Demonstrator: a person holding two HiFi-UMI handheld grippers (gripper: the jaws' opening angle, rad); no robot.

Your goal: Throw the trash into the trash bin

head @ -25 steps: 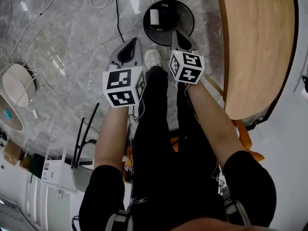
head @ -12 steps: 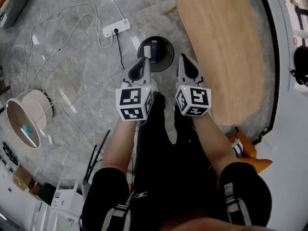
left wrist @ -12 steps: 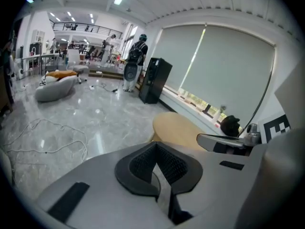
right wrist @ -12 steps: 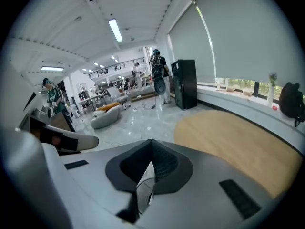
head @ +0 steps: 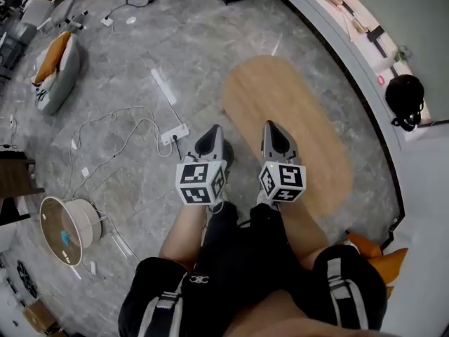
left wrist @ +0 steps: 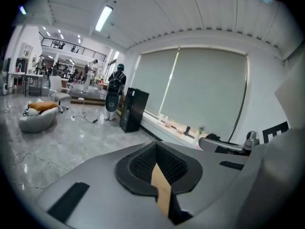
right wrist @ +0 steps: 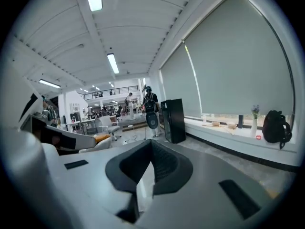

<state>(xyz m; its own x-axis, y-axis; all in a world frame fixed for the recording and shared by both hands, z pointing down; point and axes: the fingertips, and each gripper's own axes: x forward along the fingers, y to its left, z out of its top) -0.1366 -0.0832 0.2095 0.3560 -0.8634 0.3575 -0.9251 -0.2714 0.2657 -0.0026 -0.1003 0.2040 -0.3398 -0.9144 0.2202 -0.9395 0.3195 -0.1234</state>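
Both grippers are held high in front of me, pointing out across the room, side by side above the person's black-trousered legs. My left gripper (head: 212, 133) (left wrist: 157, 149) is shut with nothing between its jaws; only a thin slit shows tan wood beyond. My right gripper (head: 271, 128) (right wrist: 151, 144) is shut and empty too. No trash shows in any view. The black trash bin seen earlier lies hidden behind the grippers in the head view.
An oval wooden table (head: 302, 128) stands right of the grippers. A white power strip (head: 175, 133) with cables lies on the marble floor. A round white fan (head: 64, 229), a beanbag (head: 55, 65), a black cabinet (left wrist: 132, 109) and a backpack (head: 405, 98) on the ledge surround.
Both grippers have risen sharply and levelled out, still shut. The floor has dropped far away, and the black bin that showed between the gripper tips is now covered.
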